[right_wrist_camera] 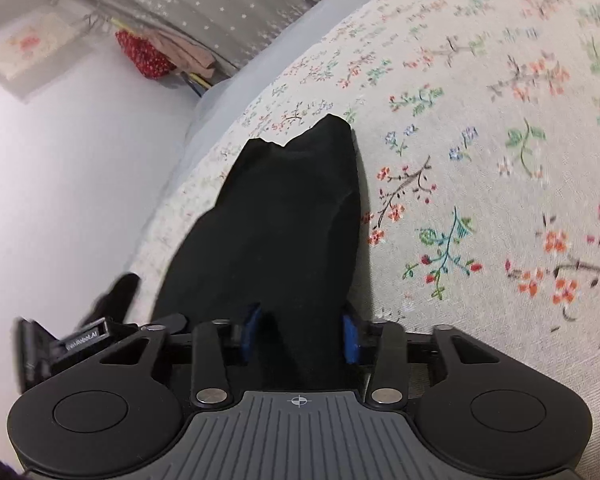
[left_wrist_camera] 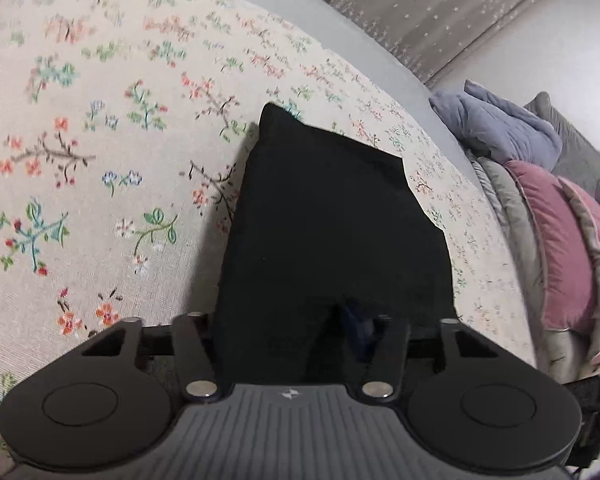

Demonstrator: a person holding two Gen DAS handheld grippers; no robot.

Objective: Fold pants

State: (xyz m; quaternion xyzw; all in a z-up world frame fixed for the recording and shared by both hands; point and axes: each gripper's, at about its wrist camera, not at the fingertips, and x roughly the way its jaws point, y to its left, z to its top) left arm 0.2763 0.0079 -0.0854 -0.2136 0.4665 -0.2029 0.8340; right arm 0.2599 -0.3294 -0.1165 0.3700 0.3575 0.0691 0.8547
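Observation:
Black pants (left_wrist_camera: 328, 216) lie on a floral bedspread (left_wrist_camera: 100, 160) and run from my left gripper (left_wrist_camera: 340, 332) away across the bed. The cloth covers that gripper's fingers, with only a bit of blue pad showing, so it looks shut on the pants. In the right wrist view the pants (right_wrist_camera: 276, 216) run up between the two blue pads (right_wrist_camera: 350, 338) of my right gripper (right_wrist_camera: 300, 336), which are closed onto a bunched edge of the cloth. The far end of the pants rests on the bed.
Folded blue, pink and grey bedding (left_wrist_camera: 548, 216) is piled at the bed's right edge. A star-patterned grey curtain (left_wrist_camera: 420, 4) hangs behind. A white wall (right_wrist_camera: 60, 160) and a red hanging bag (right_wrist_camera: 142, 54) are left of the bed. The other gripper (right_wrist_camera: 76, 336) shows at lower left.

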